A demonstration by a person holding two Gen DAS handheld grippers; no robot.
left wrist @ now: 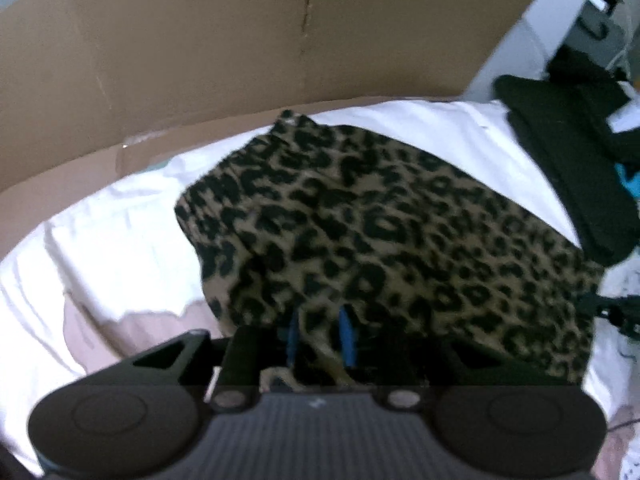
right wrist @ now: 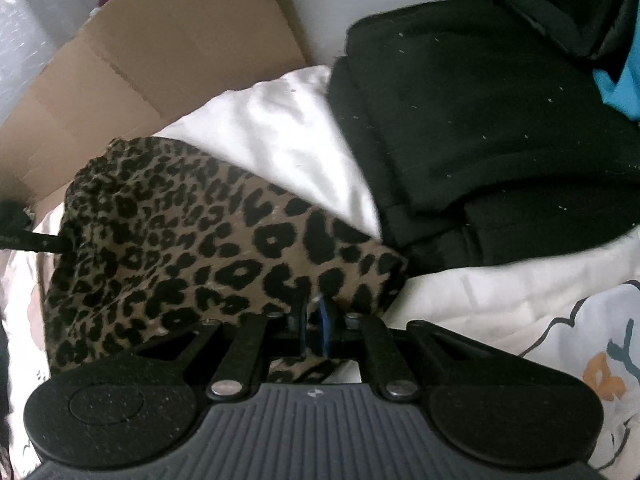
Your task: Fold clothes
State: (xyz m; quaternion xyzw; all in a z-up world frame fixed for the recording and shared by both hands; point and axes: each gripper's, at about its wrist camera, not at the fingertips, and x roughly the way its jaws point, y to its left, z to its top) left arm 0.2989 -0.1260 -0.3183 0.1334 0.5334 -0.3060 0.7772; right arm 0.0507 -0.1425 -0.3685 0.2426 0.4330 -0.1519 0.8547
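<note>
The leopard-print garment (left wrist: 384,236) lies folded on a white sheet (left wrist: 120,232), its far corner close to the foot of a brown cardboard panel (left wrist: 180,60) that stands behind the bedding. In the left wrist view the left gripper (left wrist: 322,334) is at the garment's near edge: its two blue-padded fingers (left wrist: 347,334) stand a little apart with a bunch of the printed cloth between them, but the blur and shadow there do not let me say whether the pads press on the fabric. In the right wrist view the right gripper (right wrist: 314,326) meets the near right corner of the same garment (right wrist: 192,240); its fingers (right wrist: 326,326) are almost together, with only a thin gap, and the cloth's edge runs between them and shows again just below, so they pinch the fabric. At the left border of that view a dark bar reaches the garment's far side; it is too blurred to identify. Just right of the garment, touching its corner, lies a folded black garment (right wrist: 500,128), with a bit of turquoise cloth (right wrist: 624,88) beyond it. A quilt with an orange and blue print (right wrist: 592,360) lies to the lower right.
</note>
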